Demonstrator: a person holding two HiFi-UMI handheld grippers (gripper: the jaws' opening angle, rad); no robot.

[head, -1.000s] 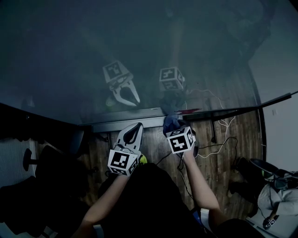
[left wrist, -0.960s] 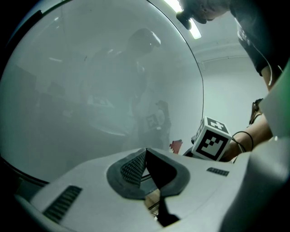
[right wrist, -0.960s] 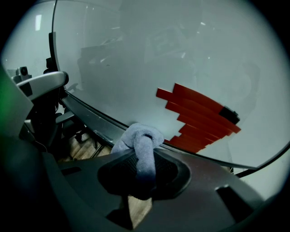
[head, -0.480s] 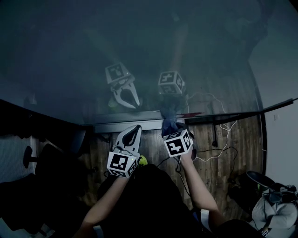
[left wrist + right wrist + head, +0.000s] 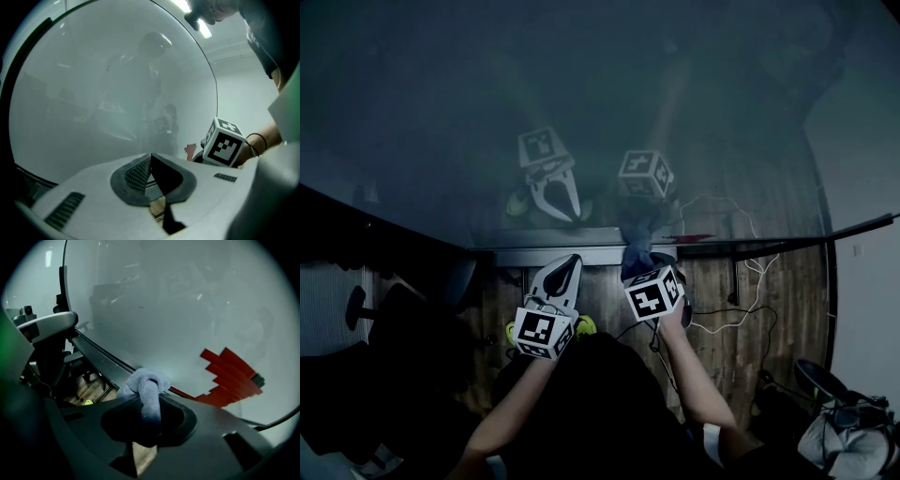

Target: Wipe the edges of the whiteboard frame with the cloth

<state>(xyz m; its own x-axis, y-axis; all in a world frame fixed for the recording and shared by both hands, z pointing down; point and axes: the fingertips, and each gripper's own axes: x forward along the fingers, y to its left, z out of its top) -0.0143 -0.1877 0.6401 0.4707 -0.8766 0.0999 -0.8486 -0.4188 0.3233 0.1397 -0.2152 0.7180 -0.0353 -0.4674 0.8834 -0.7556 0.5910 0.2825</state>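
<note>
The whiteboard (image 5: 581, 103) fills the upper head view, and its grey bottom frame edge (image 5: 544, 255) runs across the middle. My right gripper (image 5: 639, 268) is shut on a blue cloth (image 5: 637, 251), which presses against that lower edge. In the right gripper view the bunched cloth (image 5: 146, 380) sticks out between the dark jaws of the right gripper (image 5: 147, 401), touching the frame rail (image 5: 101, 358). My left gripper (image 5: 569, 270) hovers just below the frame, left of the cloth, its white jaws shut on nothing. In the left gripper view, the left gripper (image 5: 151, 158) points at the board.
A red stepped mark (image 5: 229, 378) sits on the board near the frame, right of the cloth. An office chair (image 5: 412, 328) stands at the left on the wooden floor. Cables (image 5: 731, 305) trail below the board, near a stand leg (image 5: 734, 277). A yellow-green object (image 5: 583, 324) lies on the floor.
My right gripper and the cloth have slid a little to the left along the bottom frame edge. The left gripper has barely moved.
</note>
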